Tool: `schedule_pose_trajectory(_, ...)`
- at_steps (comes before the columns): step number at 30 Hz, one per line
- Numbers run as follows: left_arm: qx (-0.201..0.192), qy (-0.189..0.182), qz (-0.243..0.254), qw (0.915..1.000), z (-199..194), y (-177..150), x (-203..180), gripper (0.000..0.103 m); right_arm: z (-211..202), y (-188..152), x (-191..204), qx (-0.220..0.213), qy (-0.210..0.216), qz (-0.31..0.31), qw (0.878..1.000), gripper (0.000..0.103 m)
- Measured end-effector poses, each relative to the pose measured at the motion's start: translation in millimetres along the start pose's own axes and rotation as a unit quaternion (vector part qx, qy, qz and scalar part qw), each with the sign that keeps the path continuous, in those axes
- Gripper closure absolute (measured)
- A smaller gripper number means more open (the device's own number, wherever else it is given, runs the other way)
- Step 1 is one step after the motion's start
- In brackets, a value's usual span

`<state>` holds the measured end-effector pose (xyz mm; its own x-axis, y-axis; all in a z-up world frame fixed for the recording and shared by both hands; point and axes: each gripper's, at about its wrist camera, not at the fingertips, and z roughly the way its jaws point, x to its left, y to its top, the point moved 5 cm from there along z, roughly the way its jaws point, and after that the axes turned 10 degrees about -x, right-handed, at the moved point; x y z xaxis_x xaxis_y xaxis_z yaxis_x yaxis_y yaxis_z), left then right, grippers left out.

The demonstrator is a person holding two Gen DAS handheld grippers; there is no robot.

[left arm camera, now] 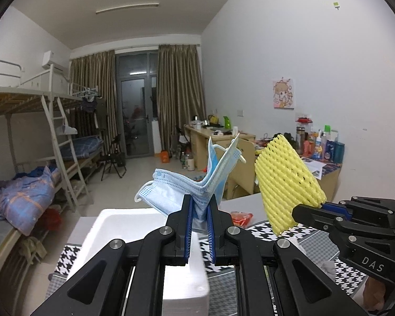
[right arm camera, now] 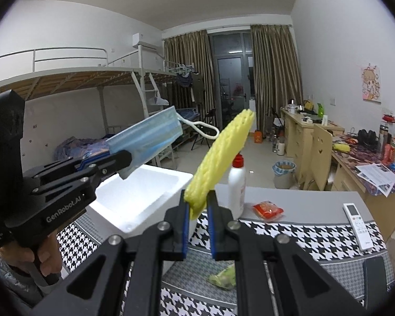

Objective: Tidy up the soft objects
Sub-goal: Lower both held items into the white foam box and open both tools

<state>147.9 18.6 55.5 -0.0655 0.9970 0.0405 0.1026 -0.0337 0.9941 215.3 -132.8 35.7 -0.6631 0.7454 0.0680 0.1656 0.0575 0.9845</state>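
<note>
Item 1, left tongs [left arm camera: 200, 210]: you are clamping them on a bundle of blue face masks [left arm camera: 187, 184], the blue pads pressing the folded lower edge. The masks are fanning upward and outward above the fingertips, a white ear loop [left arm camera: 241, 158] sticking out at the right. In the right wrist view these same tongs [right arm camera: 123, 164] are hovering over the white foam box [right arm camera: 142, 192], the masks [right arm camera: 147, 138] slanting up and away.

Item 2, right tongs [right arm camera: 197, 208]: you are gripping them on a yellow foam net sleeve [right arm camera: 221, 155], the lower end pinched between the pads, the rest rising tilted toward the upper right. From the left wrist view, the right tongs [left arm camera: 322, 205] are holding the sleeve [left arm camera: 287, 184] by one corner, just beside the masks and not touching them.

Item 3, surroundings: the foam box is sitting open on a houndstooth cloth [right arm camera: 302, 234] covering the tabletop [right arm camera: 289, 197]. A white bottle with a red cap [right arm camera: 237, 184] is standing just behind the sleeve, beside the box. A red packet [right arm camera: 268, 209] is lying near the bottle; a white remote [right arm camera: 358, 223] is lying well apart at the right. A greenish crumpled item [right arm camera: 223, 276] is resting on the cloth below the right tongs. The sleeve is partly blocking your sight of the bottle.
</note>
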Motion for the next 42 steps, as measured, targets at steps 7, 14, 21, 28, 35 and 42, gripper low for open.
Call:
schedule_pose_trajectory(7, 0.000, 0.027, -0.006, 0.9996, 1, 2, 18, 0.092, 11, 1, 13, 0.006, 0.021, -0.004, 1.000, 0.087)
schedule_pose_trajectory(14, 0.006, 0.054, -0.009, 0.9985, 4, -1, 35, 0.092, 22, 1, 26, 0.011, 0.038, -0.012, 0.999, 0.087)
schedule_pose_trajectory(21, 0.026, 0.070, -0.019, 0.9970, 14, -8, 51, 0.092, 31, -4, 34, 0.023, 0.047, -0.017, 0.998, 0.087)
schedule_pose_trajectory(28, 0.048, 0.078, -0.031, 0.9953, 18, -20, 64, 0.091, 40, -7, 43, 0.033, 0.050, -0.022, 0.998, 0.087)
schedule_pose_trajectory(35, 0.062, 0.086, -0.040, 0.9936, 19, -27, 73, 0.033, 46, -7, 51, 0.039, 0.047, -0.024, 0.998, 0.087)
schedule_pose_trajectory(42, 0.050, 0.094, -0.047, 0.9932, 11, -25, 84, 0.022, 48, -5, 61, 0.039, 0.046, -0.031, 0.998, 0.087)
